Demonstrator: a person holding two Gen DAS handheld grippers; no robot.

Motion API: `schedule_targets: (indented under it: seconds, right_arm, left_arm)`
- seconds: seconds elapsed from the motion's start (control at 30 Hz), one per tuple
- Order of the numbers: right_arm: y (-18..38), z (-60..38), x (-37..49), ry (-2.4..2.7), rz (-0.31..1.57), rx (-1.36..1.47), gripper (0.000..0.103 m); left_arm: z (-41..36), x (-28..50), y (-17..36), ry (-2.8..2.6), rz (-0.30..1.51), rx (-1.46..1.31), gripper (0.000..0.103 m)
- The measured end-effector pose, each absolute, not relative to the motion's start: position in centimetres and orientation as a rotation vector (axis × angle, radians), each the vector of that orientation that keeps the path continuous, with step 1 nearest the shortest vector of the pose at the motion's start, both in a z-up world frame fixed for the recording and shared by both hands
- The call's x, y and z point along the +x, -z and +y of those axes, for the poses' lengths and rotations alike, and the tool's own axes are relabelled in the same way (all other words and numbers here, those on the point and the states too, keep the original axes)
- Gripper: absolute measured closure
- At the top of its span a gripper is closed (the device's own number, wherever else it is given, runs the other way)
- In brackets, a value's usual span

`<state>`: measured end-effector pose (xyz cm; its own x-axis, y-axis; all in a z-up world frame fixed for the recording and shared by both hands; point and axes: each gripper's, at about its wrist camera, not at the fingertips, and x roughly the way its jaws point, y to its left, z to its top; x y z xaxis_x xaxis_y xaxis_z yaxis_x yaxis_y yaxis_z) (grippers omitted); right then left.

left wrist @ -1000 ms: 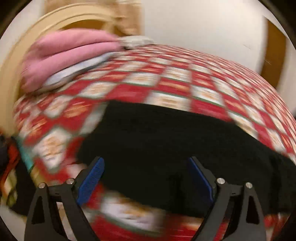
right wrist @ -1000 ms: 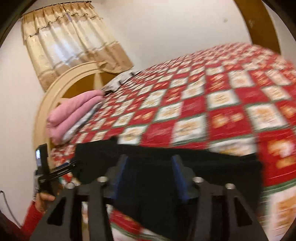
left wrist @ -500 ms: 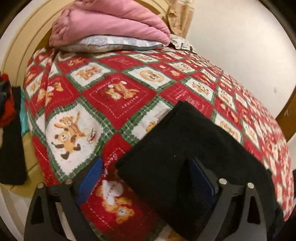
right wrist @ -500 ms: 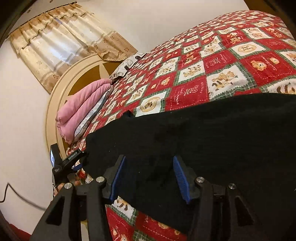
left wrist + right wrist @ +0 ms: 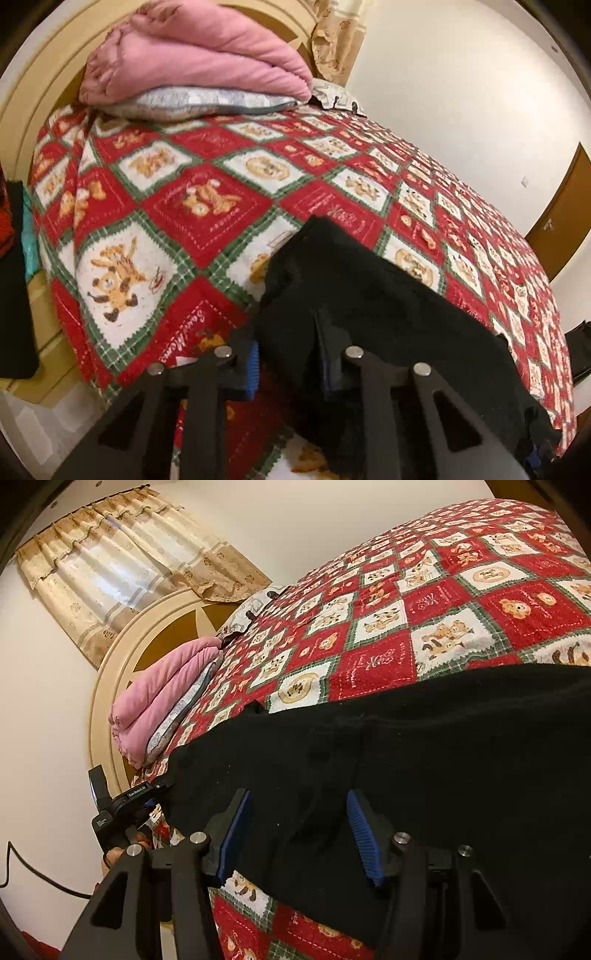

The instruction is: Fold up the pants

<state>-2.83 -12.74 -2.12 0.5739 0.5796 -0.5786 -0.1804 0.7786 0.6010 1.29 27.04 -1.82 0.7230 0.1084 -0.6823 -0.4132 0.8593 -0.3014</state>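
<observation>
Two claws worked the black pants (image 5: 424, 746), which lay across the lower part of both views on the bed (image 5: 454, 602). Your left claw (image 5: 286, 363) was closing narrow, its pads pinching the pants' corner. Your right claw (image 5: 299, 834) stood half-wide over the near edge, cloth between the pads but ungripped. Folding looked barely begun; every fold remained.

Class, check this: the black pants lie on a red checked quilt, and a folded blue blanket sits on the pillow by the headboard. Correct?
Not quite. The folded blanket is pink, not blue, as the left wrist view shows. It does sit on the pillow by the headboard, and the black pants lie on the red checked quilt.
</observation>
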Motion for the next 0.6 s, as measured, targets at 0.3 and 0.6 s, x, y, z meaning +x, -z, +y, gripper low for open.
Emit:
schedule_targets:
  seconds: [0.3,0.6]
  right_arm:
    - [0.2,-17.3,-3.3,-0.491,0.770,0.709,0.047]
    - [-0.6,-21.8,-4.4,-0.399,0.710,0.779,0.047]
  left_arm:
    - [14.1,-0.7,-6.6,-0.003,0.490,-0.099,0.079]
    - [-0.8,-2.3,-3.5,0.404,0.578,0.113,0.079]
